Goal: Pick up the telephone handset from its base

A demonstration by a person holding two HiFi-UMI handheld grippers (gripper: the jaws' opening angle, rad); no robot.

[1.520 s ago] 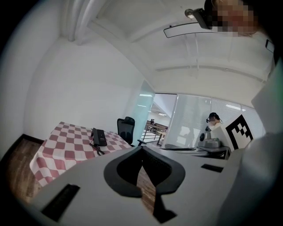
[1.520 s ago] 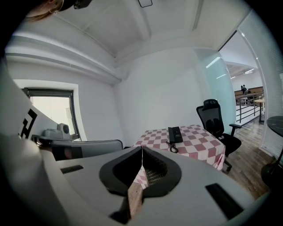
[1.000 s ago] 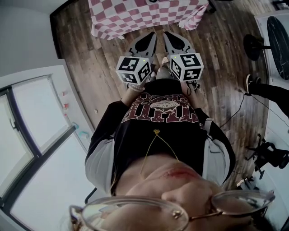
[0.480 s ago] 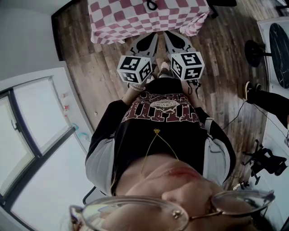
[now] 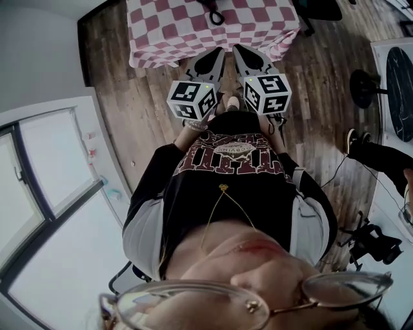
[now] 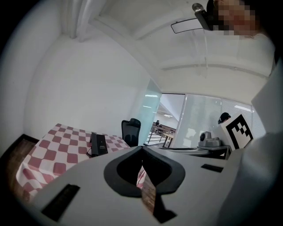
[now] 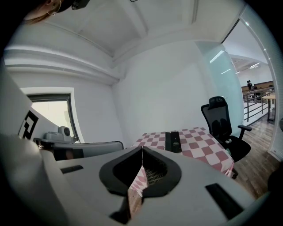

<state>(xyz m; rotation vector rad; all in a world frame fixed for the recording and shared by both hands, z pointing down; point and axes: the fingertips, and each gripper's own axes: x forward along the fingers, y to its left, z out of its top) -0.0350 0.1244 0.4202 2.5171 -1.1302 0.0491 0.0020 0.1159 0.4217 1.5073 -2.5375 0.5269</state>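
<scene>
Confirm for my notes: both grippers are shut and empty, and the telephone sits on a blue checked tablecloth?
No: the tablecloth is pink and white checked, as the right gripper view shows. The telephone does sit on it; the rest holds.

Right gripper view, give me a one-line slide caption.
Shut right gripper faces a black telephone on the checkered table.

Head view: table cut off by the top edge, and the telephone on it is only a dark scrap at that edge. A second person's leg is cut off by the right edge. Left gripper view: telephone too small to tell handset from base, chair partly hidden behind the gripper body. Right gripper view: telephone just as hard to separate.
</scene>
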